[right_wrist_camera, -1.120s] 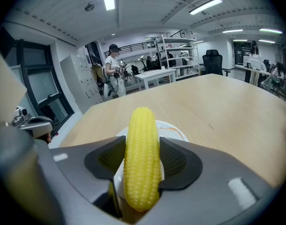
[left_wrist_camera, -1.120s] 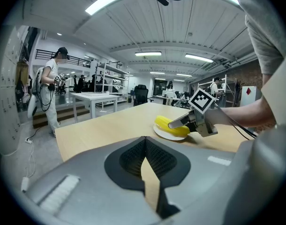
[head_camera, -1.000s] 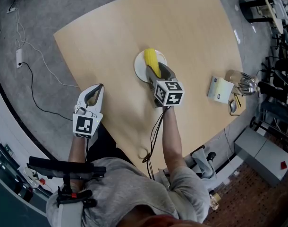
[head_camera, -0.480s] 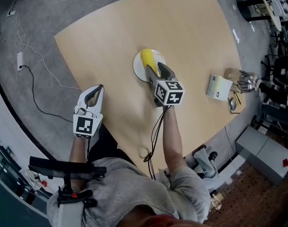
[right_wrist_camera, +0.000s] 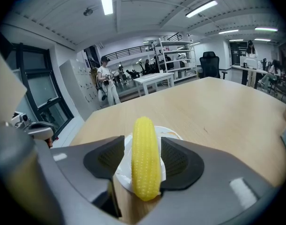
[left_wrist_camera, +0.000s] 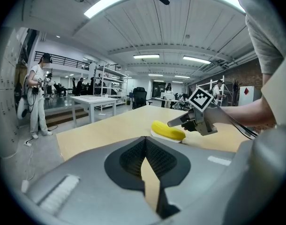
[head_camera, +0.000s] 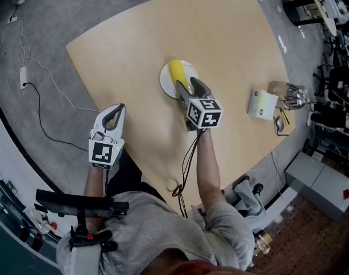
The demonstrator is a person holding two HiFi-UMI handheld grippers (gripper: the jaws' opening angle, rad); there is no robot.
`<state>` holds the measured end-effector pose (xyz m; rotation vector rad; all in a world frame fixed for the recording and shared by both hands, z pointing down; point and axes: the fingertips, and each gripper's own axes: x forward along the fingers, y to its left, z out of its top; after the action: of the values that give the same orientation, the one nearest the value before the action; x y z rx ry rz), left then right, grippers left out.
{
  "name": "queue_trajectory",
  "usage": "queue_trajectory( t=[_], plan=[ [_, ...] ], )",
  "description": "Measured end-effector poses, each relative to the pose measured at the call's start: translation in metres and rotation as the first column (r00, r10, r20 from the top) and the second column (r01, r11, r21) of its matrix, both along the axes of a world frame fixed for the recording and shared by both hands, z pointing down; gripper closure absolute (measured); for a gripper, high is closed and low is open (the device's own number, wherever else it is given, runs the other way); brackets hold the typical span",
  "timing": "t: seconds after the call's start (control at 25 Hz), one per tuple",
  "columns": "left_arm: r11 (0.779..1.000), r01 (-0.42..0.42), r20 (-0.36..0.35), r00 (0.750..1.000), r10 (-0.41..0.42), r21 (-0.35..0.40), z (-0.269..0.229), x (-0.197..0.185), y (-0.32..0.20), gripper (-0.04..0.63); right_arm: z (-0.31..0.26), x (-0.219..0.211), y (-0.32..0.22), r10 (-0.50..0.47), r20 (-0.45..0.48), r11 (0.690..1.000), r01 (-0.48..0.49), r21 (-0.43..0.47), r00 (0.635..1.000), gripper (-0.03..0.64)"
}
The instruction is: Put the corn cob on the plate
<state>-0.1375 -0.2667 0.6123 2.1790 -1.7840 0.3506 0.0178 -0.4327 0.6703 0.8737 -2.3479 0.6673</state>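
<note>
The corn cob point(right_wrist_camera: 146, 163) lies on the plate point(right_wrist_camera: 123, 168) mid-tabletop point(head_camera: 231, 44), so the placing looks done. My right claw point(head_camera: 189, 86) has just been opening: its jaws stand wide either side of the cob, gripping nothing. I judge only drawing it clear remains. My left claw point(head_camera: 114, 114) hovers off the near left edge, closed and empty

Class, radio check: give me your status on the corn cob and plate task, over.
Right gripper open, jaws just been opening, corn cob between them, not pressed. It lies on the plate. Left gripper shut, empty. Nothing in the way.
</note>
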Motion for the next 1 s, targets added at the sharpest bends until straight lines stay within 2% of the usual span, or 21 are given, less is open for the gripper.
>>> queue_trajectory(
  t=[0.36,1.0],
  plan=[
    [1.000,-0.019,-0.009,1.000,0.019,-0.006,-0.008,0.006,0.001,0.575,-0.012,0.005,0.006,0.004,0.005,1.000,-0.005,0.029,1.000,0.368],
    [0.997,-0.060,0.001,0.998,0.060,0.046,-0.030,0.015,0.016,0.575,-0.056,0.018,0.027,0.036,0.047,0.994,-0.041,0.100,0.998,0.372]
  ],
)
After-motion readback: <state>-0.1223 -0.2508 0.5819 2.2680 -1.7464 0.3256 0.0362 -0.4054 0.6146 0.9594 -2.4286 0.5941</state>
